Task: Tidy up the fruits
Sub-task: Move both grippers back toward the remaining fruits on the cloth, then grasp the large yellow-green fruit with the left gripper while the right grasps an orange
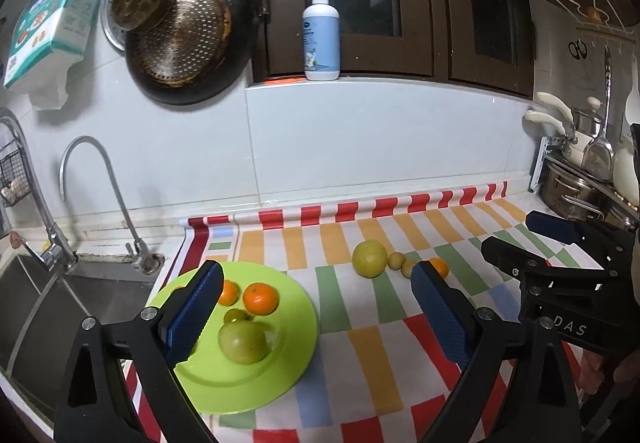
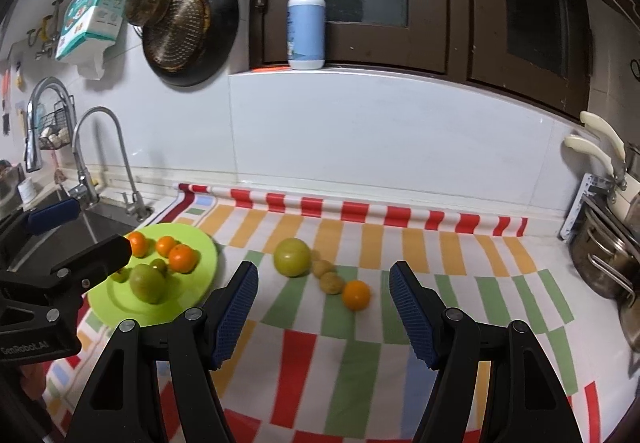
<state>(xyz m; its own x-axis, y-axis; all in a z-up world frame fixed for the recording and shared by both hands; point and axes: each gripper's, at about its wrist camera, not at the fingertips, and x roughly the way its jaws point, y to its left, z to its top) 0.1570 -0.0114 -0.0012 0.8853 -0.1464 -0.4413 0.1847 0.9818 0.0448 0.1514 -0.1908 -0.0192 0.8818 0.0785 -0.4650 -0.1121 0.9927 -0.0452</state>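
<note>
I am reading "DAS" on the right gripper [image 1: 568,239] body, and "GenRobot.AI" on the left gripper [image 2: 80,231] body; other labels are staying illegible

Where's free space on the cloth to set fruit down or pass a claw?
Free: striped cloth right of the loose orange, up to the pots; also the near strip before both claws. Crowded: green plate, and the four-fruit row from the green apple down to that orange.

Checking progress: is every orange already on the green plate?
No, one orange sits on the striped cloth, right of the green plate.
</note>
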